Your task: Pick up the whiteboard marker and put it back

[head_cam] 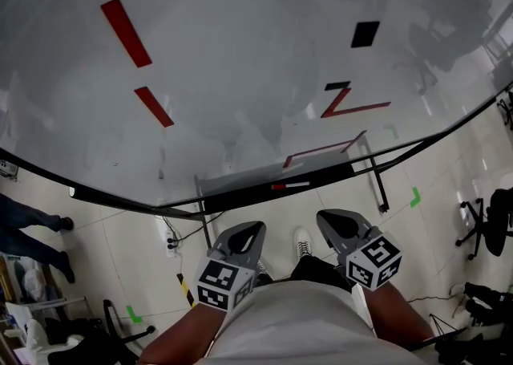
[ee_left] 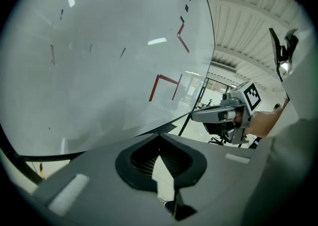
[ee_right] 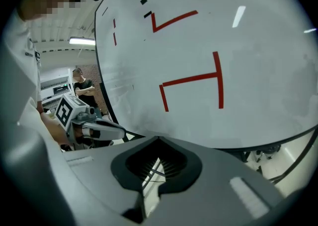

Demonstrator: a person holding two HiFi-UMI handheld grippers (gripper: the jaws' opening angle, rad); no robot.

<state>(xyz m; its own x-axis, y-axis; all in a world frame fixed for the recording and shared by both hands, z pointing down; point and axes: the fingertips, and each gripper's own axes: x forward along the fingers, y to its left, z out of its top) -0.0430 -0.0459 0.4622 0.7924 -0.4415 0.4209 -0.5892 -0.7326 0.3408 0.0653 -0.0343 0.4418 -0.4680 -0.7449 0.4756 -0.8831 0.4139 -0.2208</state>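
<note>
Near the torso, left gripper (head_cam: pixel 253 229) and right gripper (head_cam: pixel 328 218) face the whiteboard (head_cam: pixel 240 66), jaws pressed together, empty; marker (head_cam: pixel 290 186) on tray (head_cam: pixel 232 185)

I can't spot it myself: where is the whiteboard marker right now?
In the head view, the whiteboard marker lies on the grey tray below the whiteboard, just ahead of the left gripper and right gripper.

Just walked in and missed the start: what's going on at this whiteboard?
A person faces the large white whiteboard, holding a grey two-jaw gripper in each hand, low by the body. The left gripper and right gripper are both shut and empty. The red-and-white whiteboard marker lies untouched on the board's tray.
</note>
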